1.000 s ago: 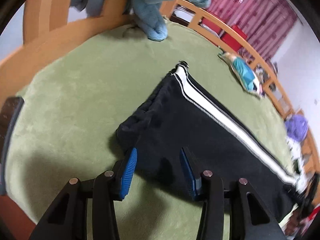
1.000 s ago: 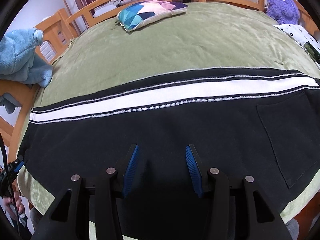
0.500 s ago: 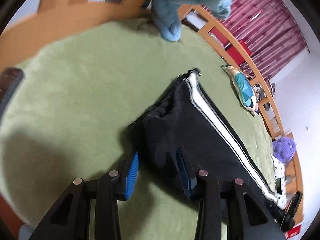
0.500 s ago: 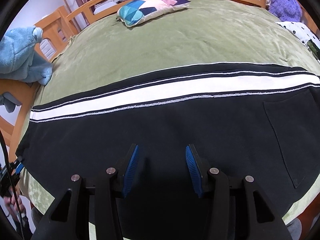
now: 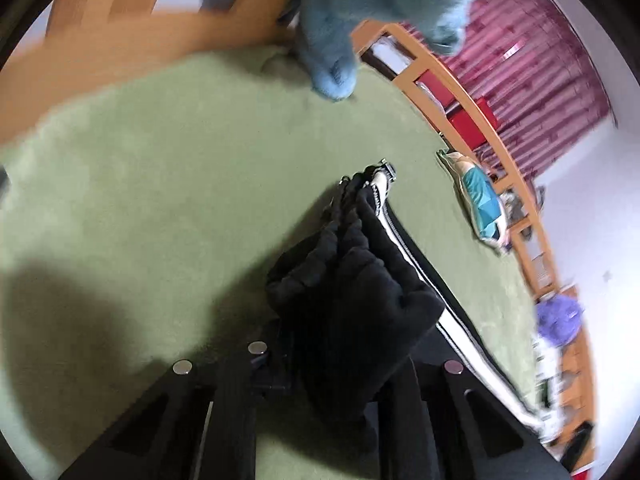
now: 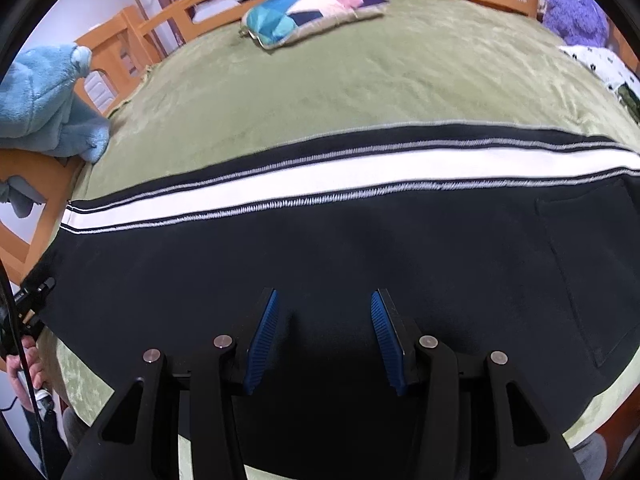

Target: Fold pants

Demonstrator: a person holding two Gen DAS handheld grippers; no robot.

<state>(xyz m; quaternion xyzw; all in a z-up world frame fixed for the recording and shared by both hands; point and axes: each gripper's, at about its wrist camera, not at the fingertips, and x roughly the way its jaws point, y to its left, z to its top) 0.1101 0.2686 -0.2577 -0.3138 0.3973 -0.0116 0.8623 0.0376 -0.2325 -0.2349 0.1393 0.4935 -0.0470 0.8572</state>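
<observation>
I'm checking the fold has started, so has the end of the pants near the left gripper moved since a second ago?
Yes. The pants end has bunched up and lifted off the green blanket, where it lay flat before. The left gripper jaws have just been closing on it.

No text or label can be read anywhere.

A bedroom in a home: a wide bed [image 6: 360, 80] under a green plush blanket, ringed by a wooden rail [image 6: 168, 24], with a patchwork cushion [image 6: 304, 16], a purple soft toy [image 6: 576, 12] (another, blue [image 6: 44, 100], slumps over the rail) and dark red curtains [image 5: 540, 80] behind.
</observation>
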